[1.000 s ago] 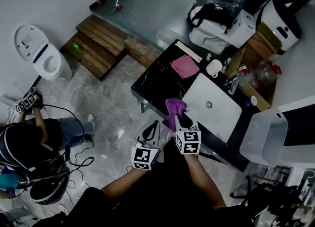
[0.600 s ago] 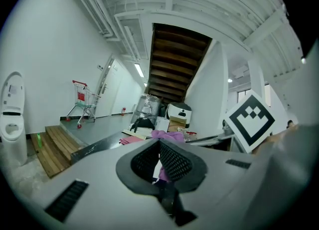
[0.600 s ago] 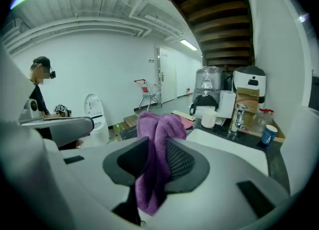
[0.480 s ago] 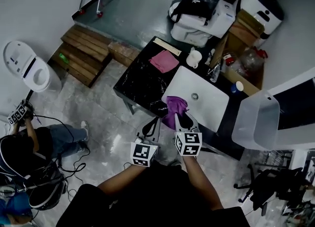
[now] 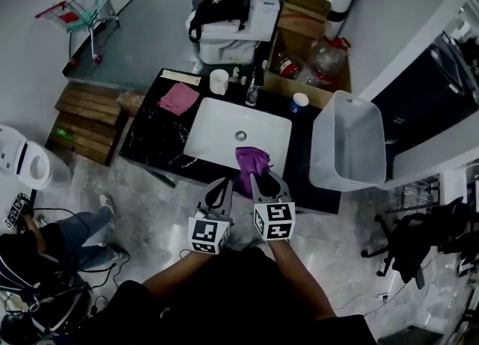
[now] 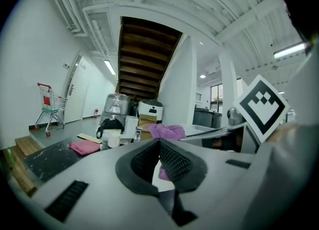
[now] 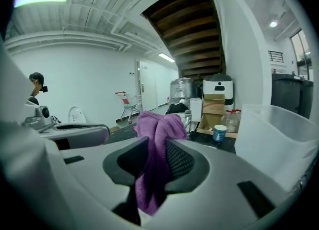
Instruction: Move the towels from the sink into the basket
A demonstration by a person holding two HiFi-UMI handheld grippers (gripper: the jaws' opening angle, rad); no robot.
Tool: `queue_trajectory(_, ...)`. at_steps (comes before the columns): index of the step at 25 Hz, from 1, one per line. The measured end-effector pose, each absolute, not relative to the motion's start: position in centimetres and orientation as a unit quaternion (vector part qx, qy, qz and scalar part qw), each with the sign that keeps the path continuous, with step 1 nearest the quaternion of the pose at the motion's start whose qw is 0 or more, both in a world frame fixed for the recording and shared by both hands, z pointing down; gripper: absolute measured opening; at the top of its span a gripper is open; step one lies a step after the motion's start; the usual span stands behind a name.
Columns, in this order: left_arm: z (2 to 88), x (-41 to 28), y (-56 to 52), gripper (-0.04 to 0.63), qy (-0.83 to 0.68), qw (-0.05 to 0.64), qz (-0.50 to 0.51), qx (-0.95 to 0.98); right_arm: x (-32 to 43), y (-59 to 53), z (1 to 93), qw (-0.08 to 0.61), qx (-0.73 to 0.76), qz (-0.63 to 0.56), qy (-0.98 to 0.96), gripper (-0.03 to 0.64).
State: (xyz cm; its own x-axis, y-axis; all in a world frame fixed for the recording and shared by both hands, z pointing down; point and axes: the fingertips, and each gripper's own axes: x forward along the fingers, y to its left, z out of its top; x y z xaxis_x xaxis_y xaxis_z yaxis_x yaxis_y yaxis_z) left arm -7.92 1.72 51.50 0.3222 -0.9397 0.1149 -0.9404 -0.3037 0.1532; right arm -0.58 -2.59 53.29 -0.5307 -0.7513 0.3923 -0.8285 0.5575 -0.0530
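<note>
My right gripper (image 5: 260, 180) is shut on a purple towel (image 5: 251, 162), which hangs over the near right part of the white sink (image 5: 224, 123). In the right gripper view the purple towel (image 7: 158, 124) bunches above the pads and droops below, clamped in my right gripper (image 7: 157, 146). The empty translucent white basket (image 5: 352, 149) stands right of the sink, and its wall (image 7: 279, 129) shows close by on the right. My left gripper (image 5: 222, 185) is beside the right one, shut and empty (image 6: 159, 144). A pink towel (image 5: 179, 98) lies on the black counter left of the sink.
A white cup (image 5: 218, 81), a bottle and a blue-and-white cup (image 5: 299, 101) stand behind the sink. A cardboard box (image 5: 303, 18) and appliances are beyond. Wooden steps (image 5: 82, 130), a toilet (image 5: 19, 164) and a seated person (image 5: 45, 254) are at the left, a black chair (image 5: 419, 239) at the right.
Both grippers have moved right together, carrying the purple towel from over the black counter left of the sink to the sink's near right part. The basket now lies closer.
</note>
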Motion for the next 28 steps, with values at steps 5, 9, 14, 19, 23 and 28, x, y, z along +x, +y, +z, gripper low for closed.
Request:
queue_trajectory(5,50.3,0.5,1.8,0.012,-0.556,0.096,0.002,0.826,7.2,-2.8,51.5,0.133,0.478,0.117,-0.86,0.121)
queue_trajectory(9,49.7,5.9,1.9,0.012,-0.547,0.077,0.013,0.833,12.9,-2.6,50.6,0.112,0.491,0.115,-0.856,0.121)
queue_trajectory(14,50.7,10.8,2.0,0.012,-0.547,0.085,0.024,0.833,18.3,-2.0,50.1,0.09,0.507,0.119,-0.849,0.121)
queue_trajectory(19,50.8,15.5,1.5,0.012,-0.516,0.077,0.04,0.852,23.2,-1.9,49.6,0.073,0.528,0.122,-0.837,0.121)
queue_trajectory(23,49.7,18.1,0.0,0.012,-0.5,0.065,0.033,0.863,26.4,-2.6,49.2,0.06,0.548,0.127,-0.825,0.121)
queue_trajectory(28,48.6,20.9,-2.8,0.012,-0.472,0.063,0.022,0.879,29.0,-4.3,48.0,0.059,0.565,0.124,-0.813,0.121)
